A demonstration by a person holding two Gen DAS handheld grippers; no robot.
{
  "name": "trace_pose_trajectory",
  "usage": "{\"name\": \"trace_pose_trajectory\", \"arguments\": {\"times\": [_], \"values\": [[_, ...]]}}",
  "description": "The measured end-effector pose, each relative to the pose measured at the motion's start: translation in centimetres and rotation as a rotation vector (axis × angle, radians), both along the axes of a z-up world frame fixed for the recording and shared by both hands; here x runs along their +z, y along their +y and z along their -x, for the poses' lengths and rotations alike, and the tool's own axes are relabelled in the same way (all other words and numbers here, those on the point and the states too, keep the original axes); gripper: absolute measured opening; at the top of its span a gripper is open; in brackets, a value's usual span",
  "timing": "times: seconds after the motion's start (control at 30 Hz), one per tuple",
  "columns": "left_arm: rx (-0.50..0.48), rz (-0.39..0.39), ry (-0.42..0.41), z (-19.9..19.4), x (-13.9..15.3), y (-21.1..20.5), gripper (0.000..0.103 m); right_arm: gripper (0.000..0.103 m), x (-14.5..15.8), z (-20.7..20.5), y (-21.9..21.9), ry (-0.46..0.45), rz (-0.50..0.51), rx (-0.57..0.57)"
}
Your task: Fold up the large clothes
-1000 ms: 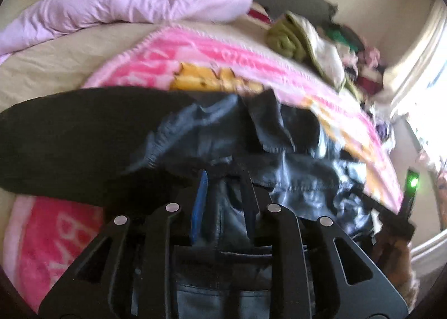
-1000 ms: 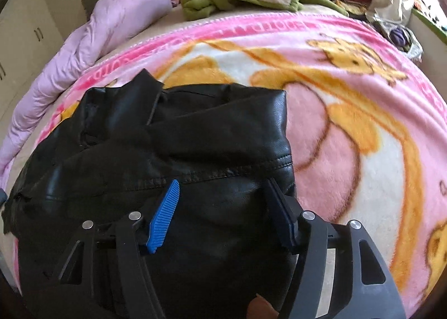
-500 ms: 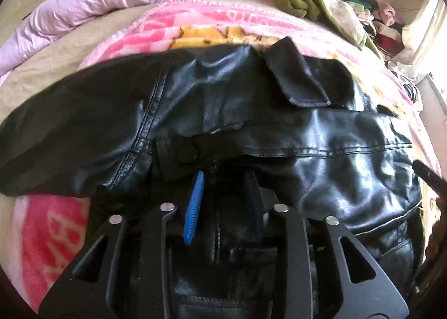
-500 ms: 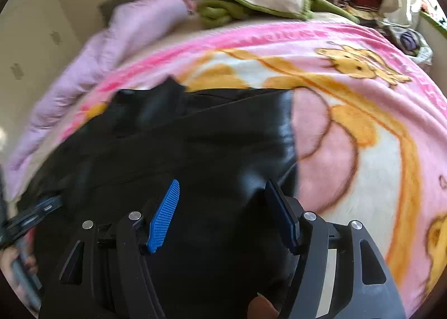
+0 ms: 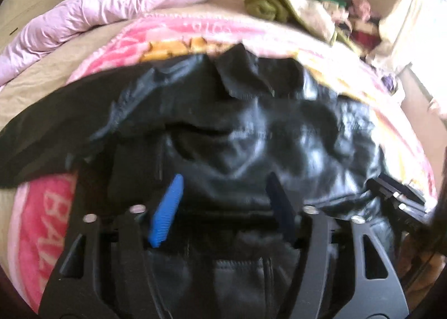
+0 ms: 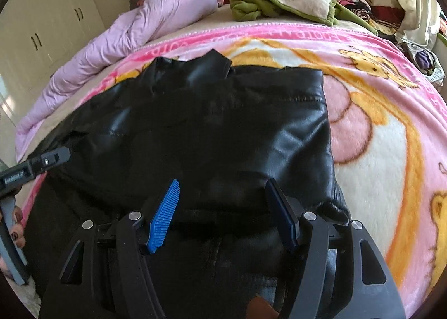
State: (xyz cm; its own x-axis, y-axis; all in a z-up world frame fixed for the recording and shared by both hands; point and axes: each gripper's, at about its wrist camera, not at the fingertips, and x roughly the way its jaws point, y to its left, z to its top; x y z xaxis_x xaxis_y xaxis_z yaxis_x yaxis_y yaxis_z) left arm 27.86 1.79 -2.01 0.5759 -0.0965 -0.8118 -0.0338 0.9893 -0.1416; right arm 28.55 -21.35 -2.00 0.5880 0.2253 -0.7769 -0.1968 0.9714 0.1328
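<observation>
Leather-look black jacket (image 6: 212,129) on pink cartoon blanket (image 6: 391,129) prob heavy, slick, stiff-ish; both grippers, left (image 5: 223,201) & right (image 6: 223,201), spread wide, unclamped; grab hem seam.

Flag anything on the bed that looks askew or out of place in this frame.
The black jacket is folded unevenly: its collar pokes up past the top edge and a dark flap trails off to the left onto the pink blanket. Both grippers are open. Nothing looks damaged or spilled.
</observation>
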Motion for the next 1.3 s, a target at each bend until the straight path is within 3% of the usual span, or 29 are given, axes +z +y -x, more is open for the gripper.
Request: {"name": "trace_pose_trajectory", "arguments": {"times": [0.17,0.37,0.6,0.67,0.73,0.8,1.0,1.3], "values": [[0.003,-0.088,0.057,-0.1,-2.1,-1.2,0.065,0.063,-0.7,0.1,0.1,0.024,0.020,-0.007],[0.004,-0.030,0.070,-0.4,-4.1,-0.3,0.067,0.063,-2.0,-0.1,0.2,0.038,0.042,-0.014],[0.013,0.039,0.001,0.8,-2.0,0.2,0.071,0.064,-1.8,0.0,0.1,0.029,0.020,-0.040],[0.017,0.057,-0.027,1.4,-1.0,0.5,0.071,0.069,-1.0,0.5,0.2,0.007,-0.002,-0.040],[0.026,0.037,-0.051,1.9,-0.1,0.6,0.076,0.074,-0.2,1.1,0.3,-0.013,-0.042,-0.034],[0.037,0.008,-0.088,2.6,0.8,0.8,0.092,0.082,0.2,1.5,0.7,-0.017,-0.061,-0.025],[0.096,-0.023,-0.138,3.9,2.4,3.0,0.093,0.096,1.4,2.4,2.6,-0.039,-0.065,0.006],[0.195,-0.066,-0.132,4.4,2.0,6.8,0.094,0.097,3.3,2.9,6.9,-0.085,-0.087,0.054]]}}
